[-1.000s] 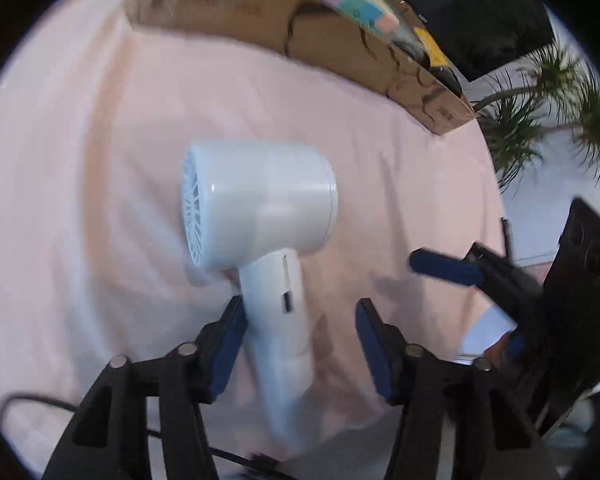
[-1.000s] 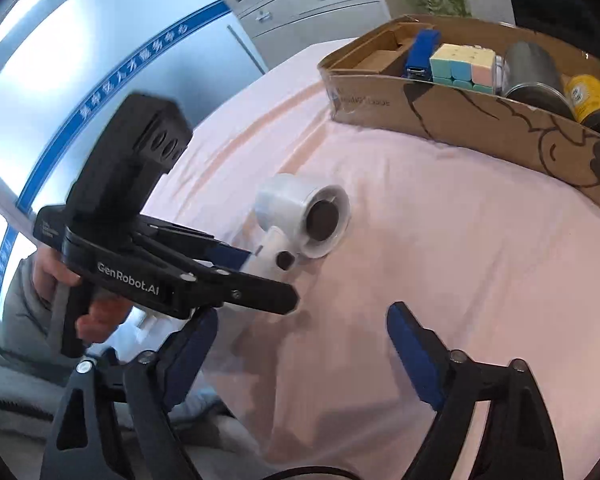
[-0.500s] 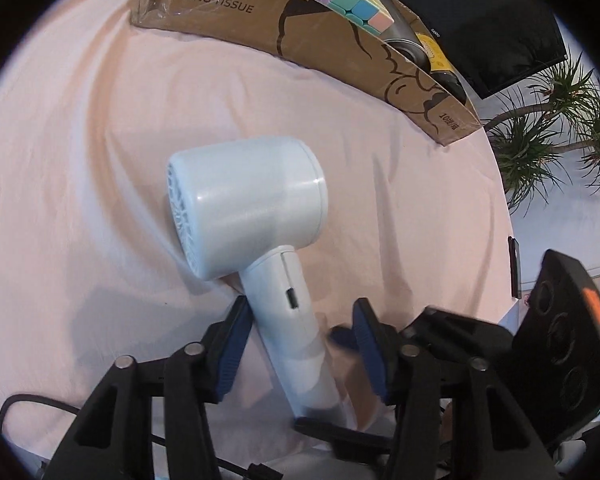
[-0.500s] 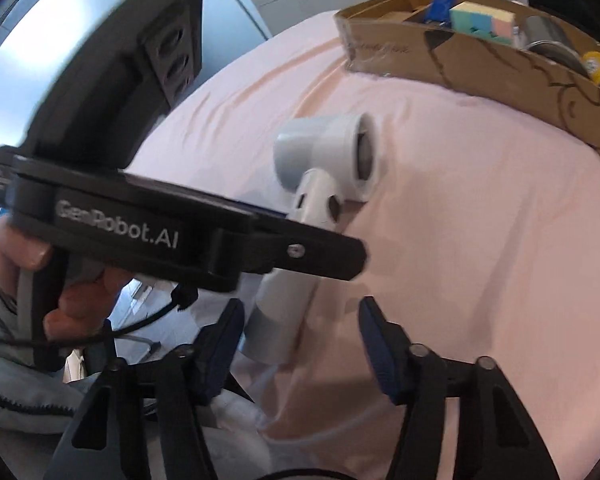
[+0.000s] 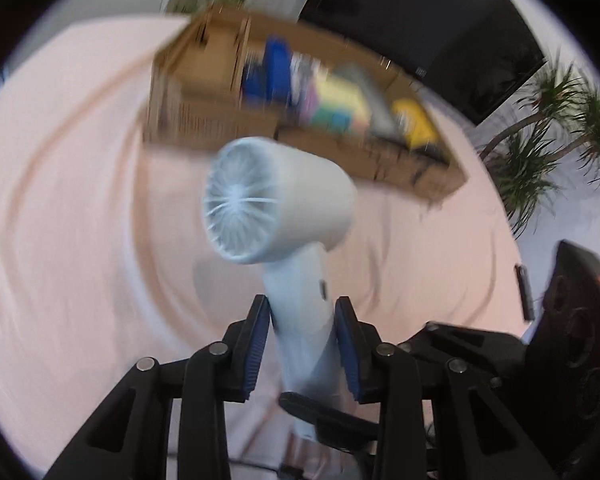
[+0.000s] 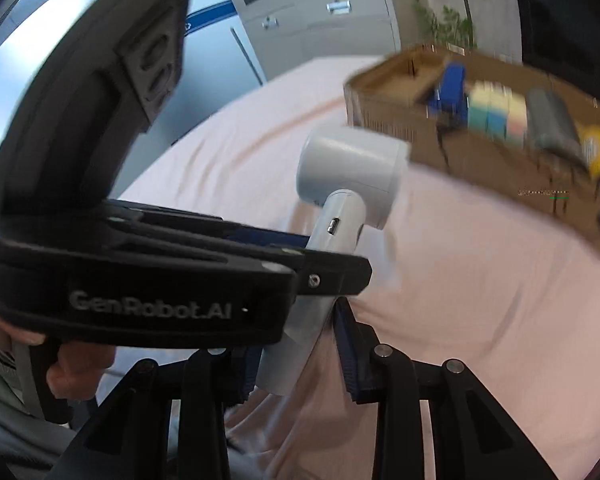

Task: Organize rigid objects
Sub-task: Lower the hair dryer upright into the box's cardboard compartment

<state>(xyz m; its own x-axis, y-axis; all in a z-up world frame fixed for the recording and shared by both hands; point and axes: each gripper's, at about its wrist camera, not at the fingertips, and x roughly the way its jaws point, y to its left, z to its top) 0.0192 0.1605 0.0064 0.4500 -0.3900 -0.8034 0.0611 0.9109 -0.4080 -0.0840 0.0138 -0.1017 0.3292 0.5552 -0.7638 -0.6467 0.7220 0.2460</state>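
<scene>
Left hand-held gripper [image 5: 302,338]: both blue pads pressed on the handle of the white hair dryer [image 5: 278,200], whose barrel stood ahead of and above the fingers, clear of the pink-covered desk [image 5: 60,208].

Right hand-held gripper [image 6: 296,344]: lower on the same handle, near its butt end. The right pad sat against the handle; the left pad was hidden behind my other tool, so I could not tell whether it was clamped.

Judged step: carrying the dryer toward the cardboard box [image 5: 204,128] straight ahead. Next move calls for lifting the barrel over the near wall and finding a free spot.

In the way: the box already held a blue item [image 5: 276,68], a pastel cube [image 5: 336,104] and a yellow can [image 5: 414,122] toward the right; its left end looked freer. Heavy blur.
</scene>
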